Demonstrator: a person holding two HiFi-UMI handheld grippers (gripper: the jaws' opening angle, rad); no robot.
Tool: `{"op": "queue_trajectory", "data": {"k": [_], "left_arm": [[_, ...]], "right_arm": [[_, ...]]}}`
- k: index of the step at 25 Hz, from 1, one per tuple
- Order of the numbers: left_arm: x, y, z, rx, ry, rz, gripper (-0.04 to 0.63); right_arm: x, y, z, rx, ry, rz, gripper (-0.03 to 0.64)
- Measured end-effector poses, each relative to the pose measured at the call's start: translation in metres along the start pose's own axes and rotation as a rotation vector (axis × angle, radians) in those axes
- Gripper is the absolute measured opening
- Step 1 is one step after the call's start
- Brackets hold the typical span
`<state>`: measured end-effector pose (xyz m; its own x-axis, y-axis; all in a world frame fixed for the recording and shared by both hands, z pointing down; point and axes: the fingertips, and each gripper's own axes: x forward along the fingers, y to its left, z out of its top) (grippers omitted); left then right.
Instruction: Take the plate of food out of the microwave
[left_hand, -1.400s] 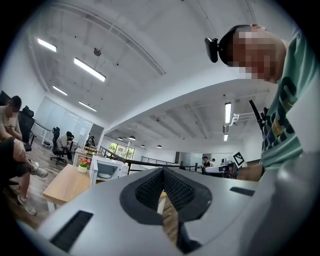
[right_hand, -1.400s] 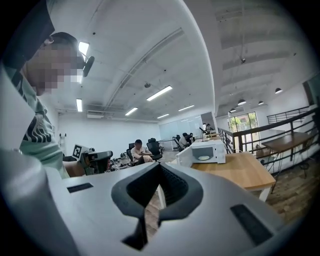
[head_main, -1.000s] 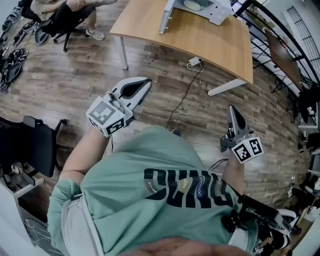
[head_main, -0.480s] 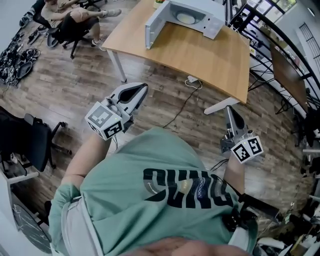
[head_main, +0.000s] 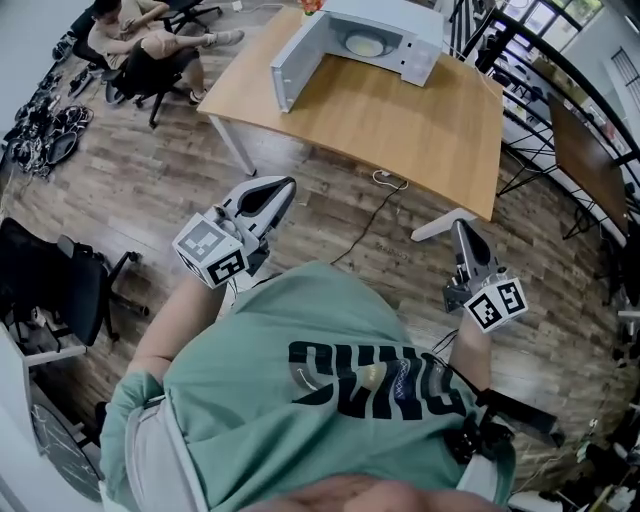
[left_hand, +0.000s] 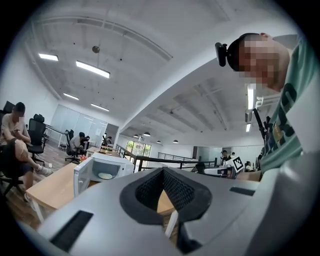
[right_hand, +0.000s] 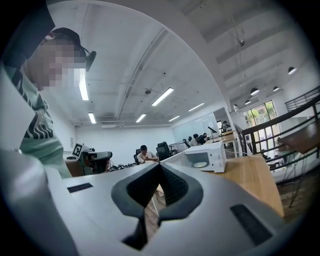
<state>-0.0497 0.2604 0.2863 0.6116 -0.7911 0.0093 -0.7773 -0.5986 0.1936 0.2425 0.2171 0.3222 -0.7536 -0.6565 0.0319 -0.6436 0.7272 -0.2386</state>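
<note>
A white microwave (head_main: 375, 35) stands at the far end of a wooden table (head_main: 400, 110), its door (head_main: 293, 58) swung open to the left. Inside it lies a pale plate (head_main: 365, 45); what is on it is too small to tell. My left gripper (head_main: 278, 188) is held in front of my chest over the floor, well short of the table, shut and empty. My right gripper (head_main: 461, 230) is also shut and empty, near the table's corner leg. The left gripper view shows the microwave (left_hand: 102, 172) and plate (left_hand: 105, 176) beyond the left gripper (left_hand: 163, 170). In the right gripper view the microwave (right_hand: 207, 157) lies beyond the right gripper (right_hand: 159, 165).
A person sits on a chair (head_main: 135, 45) at the far left. A black office chair (head_main: 60, 285) stands close at my left. A power strip and cable (head_main: 385, 180) lie on the wood floor under the table's edge. Black railings (head_main: 520, 50) run along the right.
The table and the open microwave have come further into the head view, lower in the picture. Both grippers stay shut and in about the same place in front of me.
</note>
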Motion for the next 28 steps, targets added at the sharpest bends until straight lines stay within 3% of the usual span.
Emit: {"op": "queue_trajectory", "data": {"k": [7, 15, 21, 28], "left_arm": [[0.025, 0.043, -0.002, -0.029, -0.013, -0.075, -0.003], [0.045, 0.161, 0.029, -0.037, -0.063, -0.219, -0.003], [0.044, 0.245, 0.054, -0.057, -0.072, -0.245, -0.003], [0.058, 0.286, 0.052, -0.072, -0.048, -0.278, -0.003]], "right_arm": [[0.036, -0.008, 0.0, -0.017, 0.027, -0.061, -0.003], [0.127, 0.006, 0.02, -0.035, 0.004, -0.198, -0.003], [0.205, 0.025, 0.041, -0.064, -0.006, -0.224, -0.003], [0.251, 0.019, 0.032, -0.05, 0.049, -0.245, -0.003]]}}
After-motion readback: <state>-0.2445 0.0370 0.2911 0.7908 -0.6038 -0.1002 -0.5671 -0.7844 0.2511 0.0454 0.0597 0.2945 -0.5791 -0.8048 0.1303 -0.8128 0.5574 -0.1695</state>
